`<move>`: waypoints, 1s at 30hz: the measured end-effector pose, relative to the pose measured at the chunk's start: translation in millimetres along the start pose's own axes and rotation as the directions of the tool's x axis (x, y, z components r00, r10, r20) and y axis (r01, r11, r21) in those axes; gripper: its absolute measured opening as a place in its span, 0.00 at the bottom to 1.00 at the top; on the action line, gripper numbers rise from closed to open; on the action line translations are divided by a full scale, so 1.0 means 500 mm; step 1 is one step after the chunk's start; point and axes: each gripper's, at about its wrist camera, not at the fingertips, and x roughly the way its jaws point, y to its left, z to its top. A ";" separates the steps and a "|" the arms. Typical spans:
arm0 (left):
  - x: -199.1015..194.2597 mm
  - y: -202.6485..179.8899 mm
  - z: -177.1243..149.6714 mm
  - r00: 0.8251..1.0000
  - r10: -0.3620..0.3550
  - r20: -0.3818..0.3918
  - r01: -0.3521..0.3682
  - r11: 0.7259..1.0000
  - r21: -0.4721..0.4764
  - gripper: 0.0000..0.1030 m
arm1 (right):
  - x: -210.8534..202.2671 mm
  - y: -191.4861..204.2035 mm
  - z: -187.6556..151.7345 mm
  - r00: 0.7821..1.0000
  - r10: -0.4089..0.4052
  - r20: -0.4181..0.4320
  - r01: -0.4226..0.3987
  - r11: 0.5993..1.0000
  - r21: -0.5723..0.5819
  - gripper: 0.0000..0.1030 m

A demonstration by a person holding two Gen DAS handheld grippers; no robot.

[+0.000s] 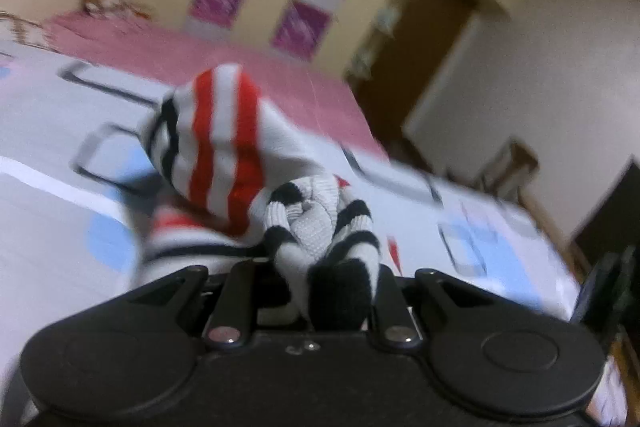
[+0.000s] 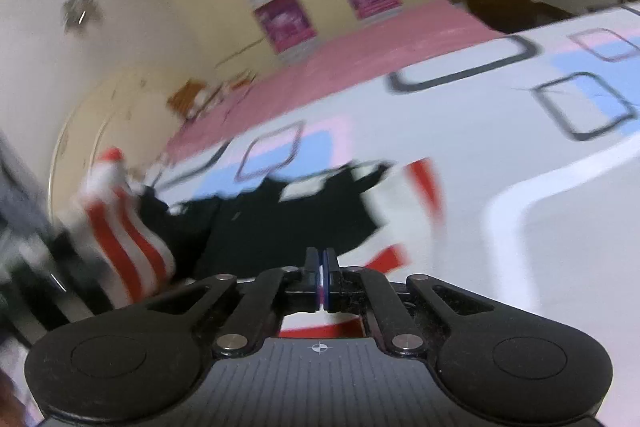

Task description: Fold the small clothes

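Two blurred views carry no readable writing. Bunched between the left gripper's (image 1: 320, 291) fingers is a striped knit garment (image 1: 228, 147), red, white and black, rising ahead of them. Only the right view shows the right gripper (image 2: 322, 267), fingers pressed together, and dark clothing (image 2: 280, 219) ahead on the patterned bedsheet (image 2: 520, 167).

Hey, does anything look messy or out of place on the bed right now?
Yes. The striped garment is bunched, not flat: the left gripper has a wad of it between its fingers. In the right wrist view a black garment lies rumpled on the bedsheet.
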 end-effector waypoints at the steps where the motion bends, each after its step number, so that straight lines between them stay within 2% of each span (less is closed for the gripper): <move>1: 0.030 -0.023 -0.014 0.998 0.008 -0.054 -0.007 0.999 0.034 0.16 | -0.015 -0.021 0.009 1.000 0.008 0.001 -0.008 1.000 0.026 0.01; 3: 0.089 -0.048 -0.043 0.989 0.020 -0.149 -0.009 0.997 0.075 0.21 | -0.037 -0.053 0.022 0.998 0.066 -0.011 -0.065 0.995 0.082 0.01; 4: 0.114 -0.054 -0.056 0.981 0.018 -0.195 -0.002 0.996 0.086 0.30 | -0.045 -0.065 0.028 0.996 0.086 -0.014 -0.084 0.990 0.109 0.05; 5: 0.136 -0.063 -0.071 0.970 0.027 -0.242 -0.001 0.994 0.107 0.32 | -0.053 -0.075 0.034 0.995 0.094 -0.017 -0.091 0.987 0.133 0.19; 6: 0.136 -0.075 -0.085 0.969 0.036 -0.243 -0.004 0.991 0.131 0.36 | -0.059 -0.079 0.039 0.996 0.087 -0.017 -0.084 0.986 0.145 0.76; 7: 0.127 -0.085 -0.091 0.973 0.031 -0.229 0.006 0.987 0.158 0.53 | -0.073 -0.081 0.038 0.997 0.072 0.014 -0.073 0.988 0.139 0.96; 8: 0.116 -0.088 -0.088 0.973 0.005 -0.233 0.032 0.988 0.153 0.61 | -0.084 -0.077 0.038 0.995 0.090 0.046 -0.095 0.989 0.117 0.95; 9: 0.096 -0.085 -0.080 0.974 -0.033 -0.226 0.062 0.990 0.125 0.65 | -0.091 -0.074 0.039 0.993 0.106 0.046 -0.110 0.988 0.104 0.90; 10: 0.068 -0.079 -0.071 0.976 -0.065 -0.205 0.087 0.991 0.101 0.65 | -0.093 -0.074 0.040 0.993 0.114 0.036 -0.117 0.987 0.108 0.75; 12: 0.013 -0.056 -0.045 0.986 -0.092 -0.140 0.105 0.991 0.083 0.64 | -0.090 -0.077 0.042 0.990 0.138 0.010 -0.138 0.982 0.128 0.64; 14: -0.028 -0.020 -0.018 0.995 -0.081 -0.054 0.085 0.994 0.068 0.58 | -0.077 -0.077 0.036 0.985 0.170 -0.026 -0.164 0.974 0.156 0.64; 16: -0.035 0.036 0.005 1.000 -0.025 -0.012 0.026 0.998 0.063 0.37 | -0.056 -0.067 0.026 0.977 0.197 -0.080 -0.181 0.969 0.170 0.64; 18: -0.009 0.085 0.024 1.000 0.012 -0.021 -0.012 1.000 0.018 0.33 | -0.030 -0.051 0.013 0.969 0.205 -0.135 -0.183 0.969 0.164 0.64; 20: 0.021 0.132 0.029 0.999 0.009 -0.036 -0.010 0.999 -0.041 0.31 | -0.004 -0.034 0.002 0.963 0.196 -0.183 -0.170 0.974 0.146 0.64; 23: 0.058 0.175 0.013 0.995 -0.038 -0.095 0.031 0.997 -0.073 0.32 | 0.045 -0.016 -0.011 0.948 0.169 -0.270 -0.137 0.981 0.135 0.64; 25: 0.077 0.194 -0.003 0.991 -0.086 -0.101 0.072 0.989 -0.130 0.33 | 0.071 -0.006 -0.018 0.939 0.144 -0.312 -0.113 0.987 0.114 0.64; 28: 0.082 0.209 -0.020 0.989 -0.113 -0.094 0.094 0.978 -0.188 0.33 | 0.083 0.030 -0.018 0.944 0.081 -0.320 -0.082 0.997 0.010 0.63; 29: 0.081 0.209 -0.022 0.989 -0.111 -0.095 0.093 0.978 -0.185 0.33 | 0.087 0.042 -0.020 0.946 0.062 -0.319 -0.076 0.997 -0.032 0.55; 30: 0.088 0.213 -0.024 0.989 -0.112 -0.095 0.094 0.979 -0.179 0.33 | 0.092 0.054 -0.023 0.947 0.040 -0.319 -0.067 0.995 -0.073 0.42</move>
